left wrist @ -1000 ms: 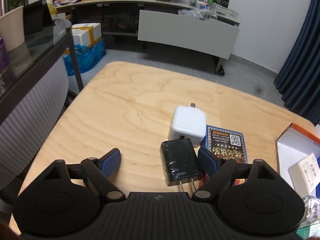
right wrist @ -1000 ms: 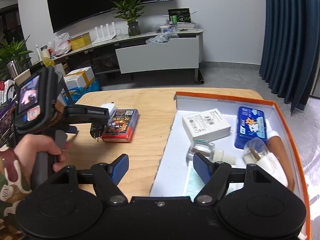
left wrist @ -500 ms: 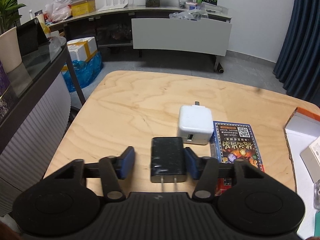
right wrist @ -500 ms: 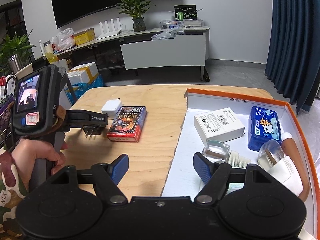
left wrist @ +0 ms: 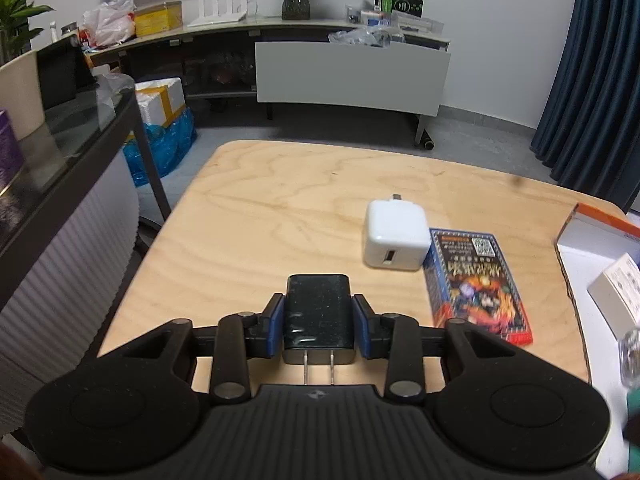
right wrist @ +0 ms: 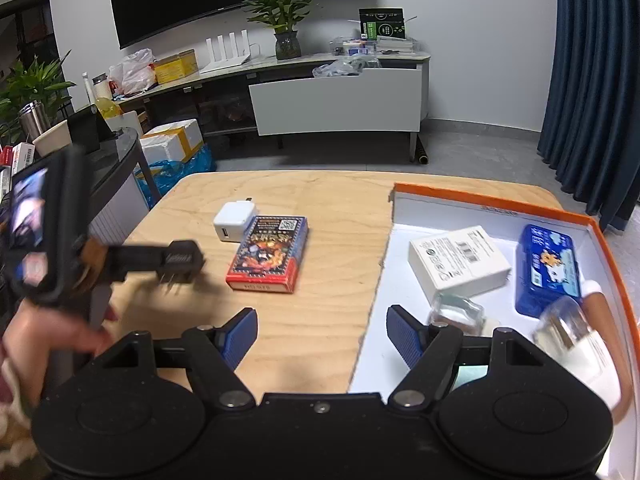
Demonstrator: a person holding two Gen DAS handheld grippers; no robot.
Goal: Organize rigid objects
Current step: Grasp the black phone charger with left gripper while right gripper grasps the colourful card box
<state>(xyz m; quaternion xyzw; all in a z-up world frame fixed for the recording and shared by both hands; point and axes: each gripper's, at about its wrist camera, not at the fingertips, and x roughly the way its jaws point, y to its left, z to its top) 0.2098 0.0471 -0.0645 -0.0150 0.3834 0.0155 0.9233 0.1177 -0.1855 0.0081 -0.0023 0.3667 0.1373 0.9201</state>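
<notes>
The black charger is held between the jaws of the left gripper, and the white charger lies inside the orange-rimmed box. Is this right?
Not quite. The left gripper does hold the black charger, but the white charger lies on the wooden table, beside the card box, outside the orange-rimmed box. The right wrist view shows it.

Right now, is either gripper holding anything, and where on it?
The left gripper clamps the black charger across its two long sides, prongs pointing back at the camera. The right gripper is open and holds nothing.
</notes>
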